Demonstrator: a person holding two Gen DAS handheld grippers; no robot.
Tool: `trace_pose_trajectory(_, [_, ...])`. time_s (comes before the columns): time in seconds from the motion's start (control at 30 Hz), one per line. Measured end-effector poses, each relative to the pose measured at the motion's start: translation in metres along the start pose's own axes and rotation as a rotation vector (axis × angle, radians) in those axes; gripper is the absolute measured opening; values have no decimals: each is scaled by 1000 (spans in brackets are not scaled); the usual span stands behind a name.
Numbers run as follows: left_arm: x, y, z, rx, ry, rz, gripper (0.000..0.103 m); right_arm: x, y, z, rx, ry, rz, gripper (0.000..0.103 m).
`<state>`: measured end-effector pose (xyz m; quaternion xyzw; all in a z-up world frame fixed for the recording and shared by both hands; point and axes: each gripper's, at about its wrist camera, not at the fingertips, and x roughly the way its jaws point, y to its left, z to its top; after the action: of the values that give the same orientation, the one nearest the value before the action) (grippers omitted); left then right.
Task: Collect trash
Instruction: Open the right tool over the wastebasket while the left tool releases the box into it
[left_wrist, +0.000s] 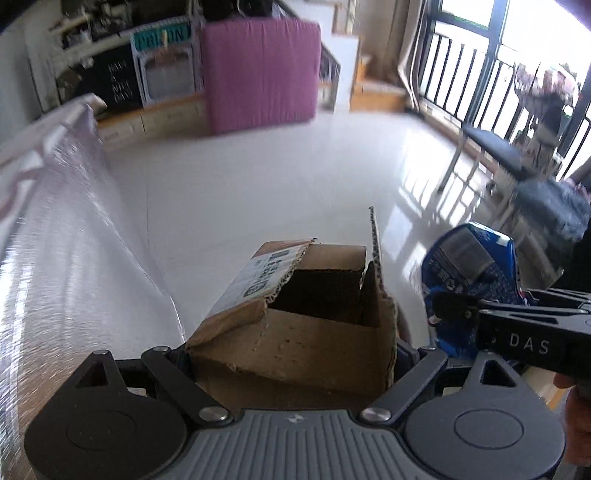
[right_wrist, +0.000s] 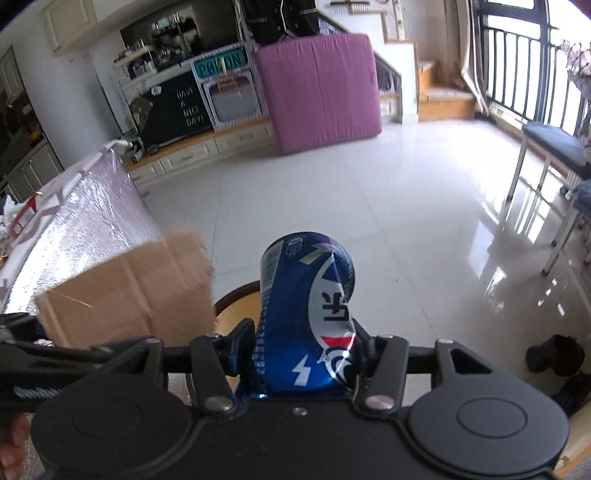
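Note:
My left gripper is shut on a torn brown cardboard box with an open top and a white label, held above the floor. The box also shows in the right wrist view, at the left. My right gripper is shut on a crushed blue can, held upright. In the left wrist view the can and the right gripper sit just right of the box.
A silvery foil-covered surface rises on the left. A round wooden stool is below the can. A pink mat leans against cabinets. A bench stands by the railing. Dark shoes lie on the glossy white floor.

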<state>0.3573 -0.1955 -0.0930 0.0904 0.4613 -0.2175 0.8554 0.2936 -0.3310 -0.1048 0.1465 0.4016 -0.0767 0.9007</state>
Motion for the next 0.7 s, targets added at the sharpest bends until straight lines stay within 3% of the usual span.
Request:
trace_pose_trajectory(0.3, [74, 19, 14, 27, 172, 20, 92, 83, 7, 10, 6, 177, -36, 54])
trace_pose_trajectory(0.53, [111, 14, 3, 201, 285, 70, 92, 124, 8, 11, -23, 270, -70, 54])
trace_pose_trajectory(0.7, [123, 14, 3, 294, 309, 75, 92, 144, 11, 13, -52, 315, -57, 54])
